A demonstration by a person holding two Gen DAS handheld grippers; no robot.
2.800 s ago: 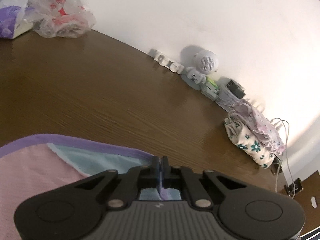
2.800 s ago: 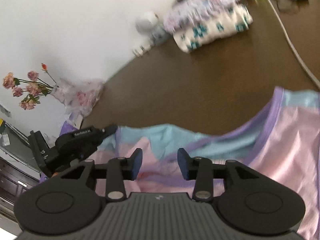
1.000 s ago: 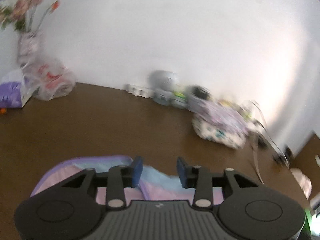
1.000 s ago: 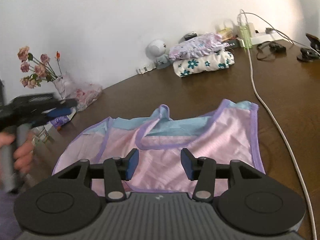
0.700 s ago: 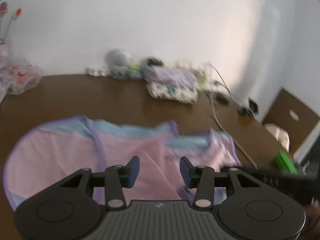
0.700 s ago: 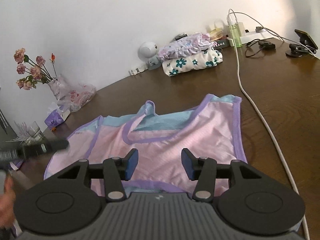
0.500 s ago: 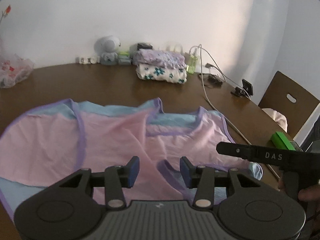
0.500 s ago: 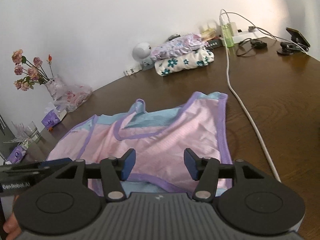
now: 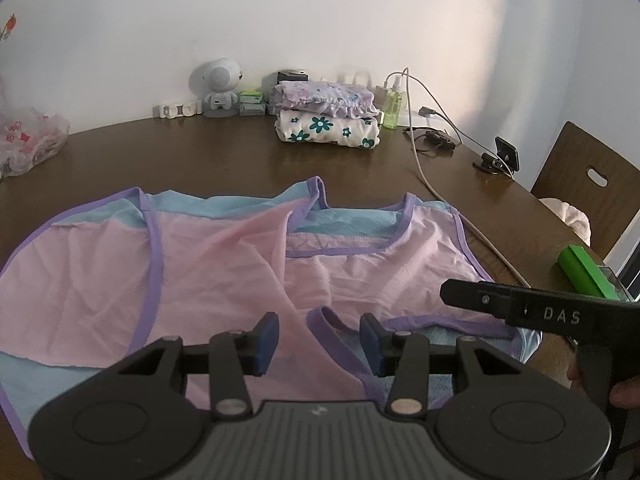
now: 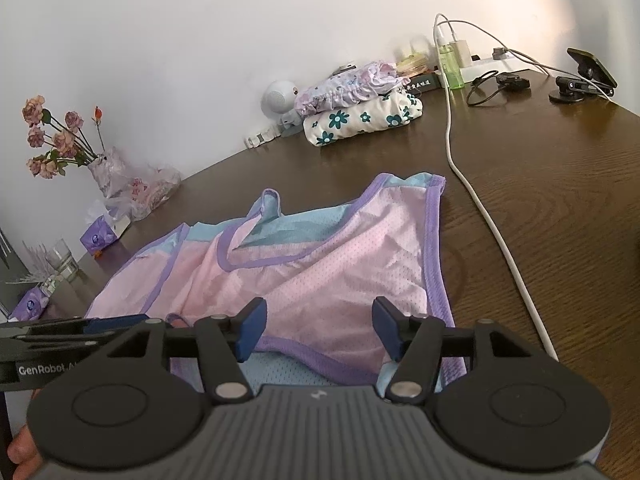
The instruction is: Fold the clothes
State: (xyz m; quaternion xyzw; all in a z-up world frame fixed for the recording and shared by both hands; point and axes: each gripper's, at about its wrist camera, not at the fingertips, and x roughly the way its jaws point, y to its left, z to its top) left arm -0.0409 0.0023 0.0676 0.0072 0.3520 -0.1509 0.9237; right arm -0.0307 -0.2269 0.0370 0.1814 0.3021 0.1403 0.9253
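A pink and light-blue mesh garment (image 9: 224, 264) with purple trim lies spread flat on the brown table (image 9: 224, 160), neck openings toward the wall. My left gripper (image 9: 319, 336) hovers open over its near edge, where a purple-trimmed curve of cloth lies below the gap, not pinched. In the right wrist view the garment (image 10: 320, 264) fills the middle. My right gripper (image 10: 319, 326) hangs above the purple hem at its near right corner. Its jaws are opening and the pads press on nothing. Each tool shows at the edge of the other's view.
A stack of folded clothes (image 9: 326, 120) sits by the wall beside a small white robot figure (image 9: 218, 84). A white cable (image 10: 492, 220) runs along the garment's right side. A plastic bag and flowers (image 10: 108, 168) stand left, a drinking glass (image 10: 62, 260) too. Right: a chair (image 9: 588, 184).
The left gripper, earlier shut on the cloth, has let go, swung right and sunk over the garment's near edge. The right gripper's jaws have widened. The garment now lies spread out.
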